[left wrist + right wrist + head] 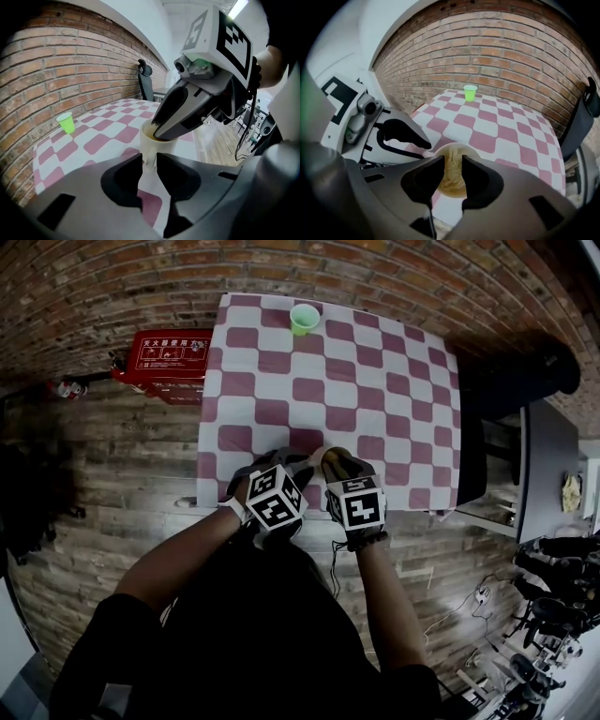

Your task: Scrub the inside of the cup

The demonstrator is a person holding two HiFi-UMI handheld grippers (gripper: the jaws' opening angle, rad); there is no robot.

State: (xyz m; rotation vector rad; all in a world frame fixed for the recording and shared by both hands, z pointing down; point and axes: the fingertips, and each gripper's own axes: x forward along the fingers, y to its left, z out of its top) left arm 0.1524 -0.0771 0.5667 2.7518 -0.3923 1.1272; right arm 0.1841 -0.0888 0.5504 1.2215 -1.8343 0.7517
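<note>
Right gripper (156, 131) holds sponge (451, 172) inside cup (162, 148) — green cup (66, 123) well apart.

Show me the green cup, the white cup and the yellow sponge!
green cup (470, 92): right gripper view, side wall.
white cup (162, 147): left gripper view, outer wall below the rim.
yellow sponge (453, 170): right gripper view, middle, between the jaws.

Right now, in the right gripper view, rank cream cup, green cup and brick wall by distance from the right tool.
1. Cream cup: at the right tool, around its sponge.
2. Green cup: table's far end.
3. Brick wall: behind the table.
</note>
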